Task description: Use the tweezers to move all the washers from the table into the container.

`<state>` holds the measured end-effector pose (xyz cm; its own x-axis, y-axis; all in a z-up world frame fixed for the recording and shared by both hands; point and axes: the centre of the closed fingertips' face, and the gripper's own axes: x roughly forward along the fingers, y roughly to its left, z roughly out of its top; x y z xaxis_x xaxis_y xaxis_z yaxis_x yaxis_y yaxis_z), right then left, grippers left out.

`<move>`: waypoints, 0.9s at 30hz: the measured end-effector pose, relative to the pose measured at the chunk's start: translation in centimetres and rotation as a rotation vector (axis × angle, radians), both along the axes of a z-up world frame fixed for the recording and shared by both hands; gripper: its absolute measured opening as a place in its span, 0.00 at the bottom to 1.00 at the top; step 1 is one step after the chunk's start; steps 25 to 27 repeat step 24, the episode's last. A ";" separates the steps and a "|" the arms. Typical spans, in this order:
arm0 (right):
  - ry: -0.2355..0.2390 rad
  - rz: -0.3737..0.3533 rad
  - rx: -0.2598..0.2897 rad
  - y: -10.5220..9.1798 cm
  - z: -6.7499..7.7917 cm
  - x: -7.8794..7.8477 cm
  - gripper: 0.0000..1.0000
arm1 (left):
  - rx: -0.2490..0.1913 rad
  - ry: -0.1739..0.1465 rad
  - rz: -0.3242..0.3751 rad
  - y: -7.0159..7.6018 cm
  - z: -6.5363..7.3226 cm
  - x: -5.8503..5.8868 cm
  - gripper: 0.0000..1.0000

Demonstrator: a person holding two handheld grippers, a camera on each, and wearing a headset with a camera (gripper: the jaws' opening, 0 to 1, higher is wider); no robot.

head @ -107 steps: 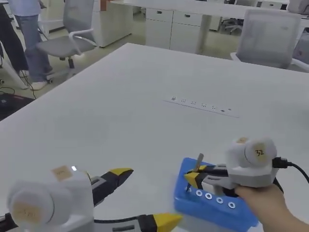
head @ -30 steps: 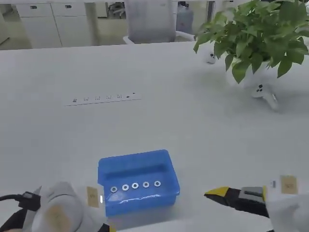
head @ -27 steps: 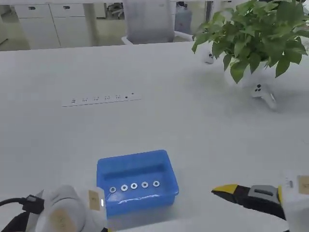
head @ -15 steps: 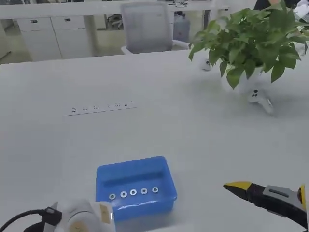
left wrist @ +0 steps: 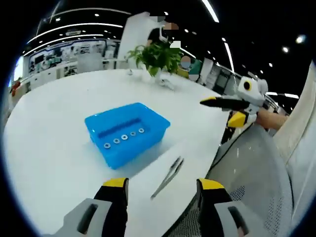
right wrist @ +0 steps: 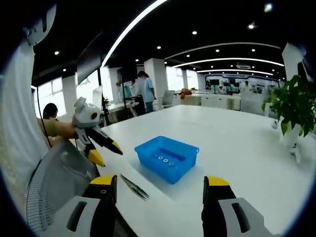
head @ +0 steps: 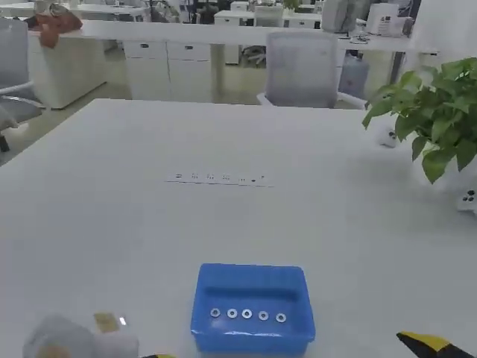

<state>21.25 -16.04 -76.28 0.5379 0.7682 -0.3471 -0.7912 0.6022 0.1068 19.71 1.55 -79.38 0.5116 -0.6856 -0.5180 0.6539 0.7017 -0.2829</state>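
A blue container (head: 253, 307) sits near the table's front edge with several washers (head: 246, 314) in a row on its floor. In the left gripper view the container (left wrist: 127, 132) lies ahead, and the metal tweezers (left wrist: 168, 176) rest on the table between it and my open left gripper (left wrist: 163, 185). My right gripper (right wrist: 160, 180) is open too, with nothing between its jaws; the tweezers (right wrist: 134, 186) lie just beyond it, beside the container (right wrist: 168, 157). A yellow fingertip (head: 428, 344) of the right gripper pokes in at the head view's lower right.
A potted plant (head: 440, 119) stands at the table's right with a small white device (head: 468, 200) beside it. A recessed socket strip (head: 220, 178) runs across the table's middle. An office chair (head: 305, 67) stands behind the far edge.
The right gripper held the tweezers over the container 3.6 s ago; now they lie on the table. Both grippers have drawn back toward the front edge. The head camera has swung about.
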 end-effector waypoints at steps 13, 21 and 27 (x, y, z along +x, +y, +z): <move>-0.191 -0.104 0.134 0.1 4.4 1.1 0.93 | -0.183 -0.418 0.419 5.4 8.0 2.5 0.99; -0.237 -0.213 0.069 -1.9 4.0 2.6 0.99 | -0.087 -0.460 0.410 5.6 7.1 2.8 0.99; -0.253 -0.239 0.066 -2.3 4.3 2.9 0.99 | -0.047 -0.450 0.394 5.4 6.5 2.8 0.99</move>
